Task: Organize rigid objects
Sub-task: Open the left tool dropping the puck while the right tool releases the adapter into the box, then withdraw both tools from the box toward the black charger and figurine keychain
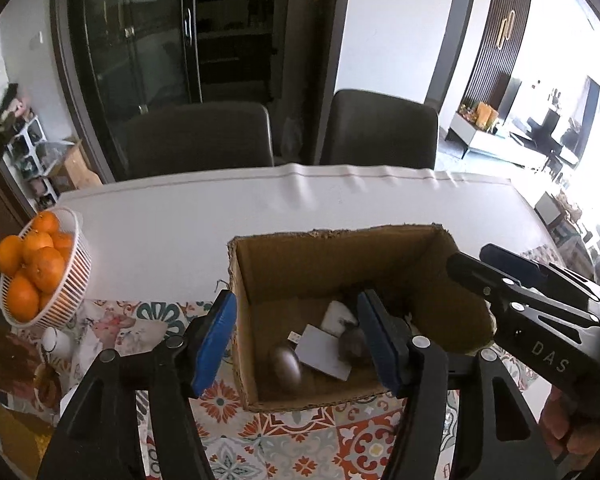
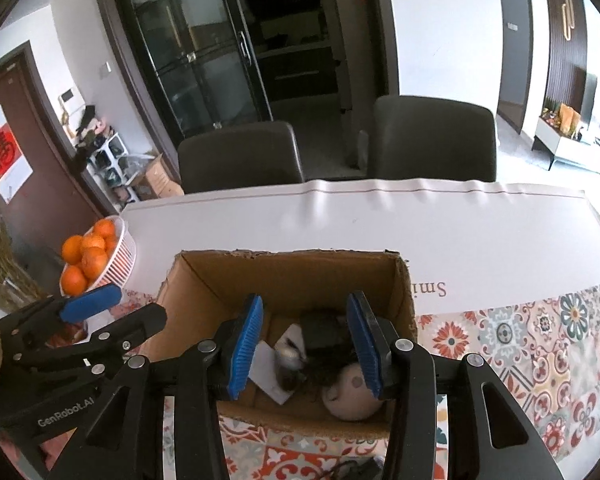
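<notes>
An open cardboard box (image 1: pixel 320 264) (image 2: pixel 288 276) stands on the table. Inside lie a white card (image 1: pixel 326 350) (image 2: pixel 266 372), a grey oval object (image 1: pixel 286 364), a white block (image 1: pixel 336 316), a dark item (image 2: pixel 324 330) and a pale round object (image 2: pixel 350 394). My left gripper (image 1: pixel 296 344) is open and empty, straddling the box's left wall. My right gripper (image 2: pixel 306 346) is open and empty over the box's near side. Each gripper also shows in the other view, the right gripper (image 1: pixel 496 264) and the left gripper (image 2: pixel 112 304).
A white wire basket of oranges (image 1: pixel 40 268) (image 2: pixel 96 256) stands at the table's left. A patterned tile mat (image 1: pixel 300 432) (image 2: pixel 540 340) covers the near table, a white sheet (image 1: pixel 220 224) the far part. Two dark chairs (image 1: pixel 380 132) stand behind the table.
</notes>
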`<state>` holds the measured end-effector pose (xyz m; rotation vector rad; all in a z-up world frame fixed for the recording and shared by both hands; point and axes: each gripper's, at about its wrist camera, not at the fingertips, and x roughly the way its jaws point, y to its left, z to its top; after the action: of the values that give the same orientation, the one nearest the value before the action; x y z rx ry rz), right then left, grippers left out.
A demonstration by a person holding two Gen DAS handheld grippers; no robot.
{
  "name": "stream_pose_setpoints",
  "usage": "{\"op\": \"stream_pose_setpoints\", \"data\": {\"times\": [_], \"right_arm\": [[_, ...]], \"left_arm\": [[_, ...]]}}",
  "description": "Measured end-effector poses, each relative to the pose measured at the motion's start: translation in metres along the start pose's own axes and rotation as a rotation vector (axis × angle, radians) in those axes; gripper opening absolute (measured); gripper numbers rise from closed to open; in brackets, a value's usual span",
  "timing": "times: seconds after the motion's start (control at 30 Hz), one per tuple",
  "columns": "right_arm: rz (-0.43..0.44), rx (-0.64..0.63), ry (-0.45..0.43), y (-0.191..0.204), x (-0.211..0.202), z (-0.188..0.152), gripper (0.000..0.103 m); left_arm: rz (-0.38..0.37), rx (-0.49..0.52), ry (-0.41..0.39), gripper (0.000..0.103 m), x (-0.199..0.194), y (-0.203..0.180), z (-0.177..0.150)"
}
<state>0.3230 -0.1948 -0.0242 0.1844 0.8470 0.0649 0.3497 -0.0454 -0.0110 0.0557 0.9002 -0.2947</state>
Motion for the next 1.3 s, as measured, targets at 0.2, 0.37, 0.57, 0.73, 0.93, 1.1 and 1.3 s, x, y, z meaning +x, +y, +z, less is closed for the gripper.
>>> {"op": "stream_pose_setpoints", "data": {"times": [0.2,0.37,0.57,0.73,0.93,1.1,1.3], "right_arm": [[-0.019,0.011,-0.04,-0.003,-0.022,-0.01,0.045],[-0.054,-0.004,-0.087,-0.003,-0.042,-0.02,0.046],[-0.073,-0.013,-0.132,-0.006,-0.066,-0.035,0.046],[-0.099,-0.019,-0.163,-0.008,-0.085,-0.049,0.046],[-0.109,0.004,-0.18,-0.015,-0.103,-0.07,0.046],[-0.124,0.03,-0.183,-0.022,-0.111,-0.09,0.046],[-0.138,0.056,-0.171,-0.033,-0.11,-0.107,0.046]], "left_arm": [[0.006,0.009,-0.038,0.065,-0.018,-0.007,-0.009],[0.005,0.014,-0.071,0.067,-0.034,-0.014,-0.021],[0.004,0.033,-0.107,0.069,-0.052,-0.026,-0.036],[-0.007,0.047,-0.123,0.07,-0.063,-0.035,-0.05],[-0.036,0.063,-0.127,0.07,-0.072,-0.046,-0.068],[-0.058,0.078,-0.112,0.07,-0.072,-0.055,-0.082],[-0.078,0.101,-0.099,0.07,-0.067,-0.064,-0.099]]}}
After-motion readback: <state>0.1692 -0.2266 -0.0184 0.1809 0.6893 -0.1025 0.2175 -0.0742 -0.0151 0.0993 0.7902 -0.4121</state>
